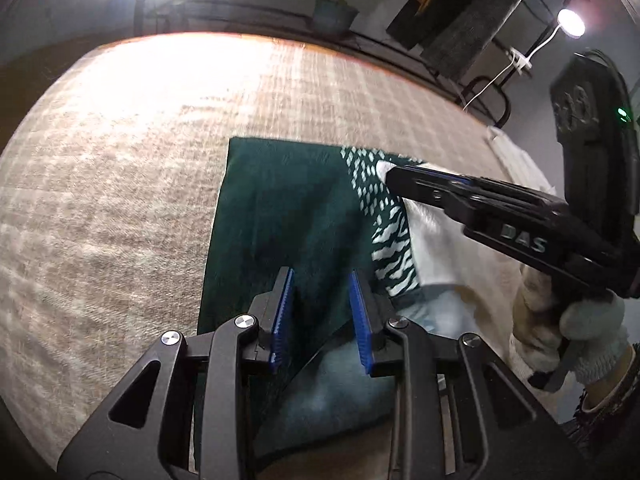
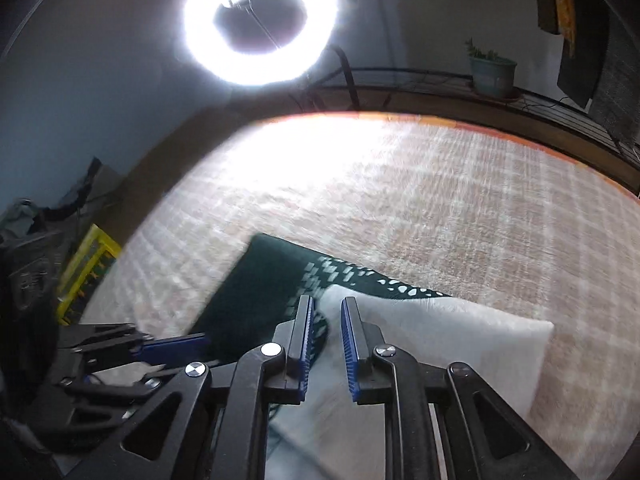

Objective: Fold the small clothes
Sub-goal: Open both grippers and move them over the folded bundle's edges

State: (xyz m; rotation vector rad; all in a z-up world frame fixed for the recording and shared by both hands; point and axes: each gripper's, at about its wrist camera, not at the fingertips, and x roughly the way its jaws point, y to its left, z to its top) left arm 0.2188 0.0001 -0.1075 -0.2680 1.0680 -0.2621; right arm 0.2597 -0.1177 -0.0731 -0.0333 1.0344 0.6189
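Both tools off the cloth right now, as far as I can see. Left gripper (image 1: pixel 322 316) has its blue pads slightly spread with nothing between them, hovering over the near edge of the dark green garment (image 1: pixel 280 216). Right gripper (image 2: pixel 325 344) also stands with a narrow gap between its pads, empty, above where the white garment (image 2: pixel 460 340) overlaps the green one's patterned band. The green piece lies flat on the beige woven tabletop (image 1: pixel 120 184), roughly centre and near, squared up as a neat rectangle; white piece sits just right of it, touching or lapping its right edge, and a light blue fabric (image 1: pixel 336 384) shows at the near edge under the left tool. I read this as between grasps, picking the next corner. Risks from here: both frames are motion-blurred, so fast hand travel could put the pads down off target and snag two layers instead of one. Narrow jaw gap means the right tool may push the white cloth rather than straddle it, bunching it against the green fold. The tools are close together; the right one crosses the left wrist view near the patterned band, so a collision is possible. Dragging either piece would undo the squared green fold. Ring light (image 2: pixel 260 24) glare washes out the far tabletop.
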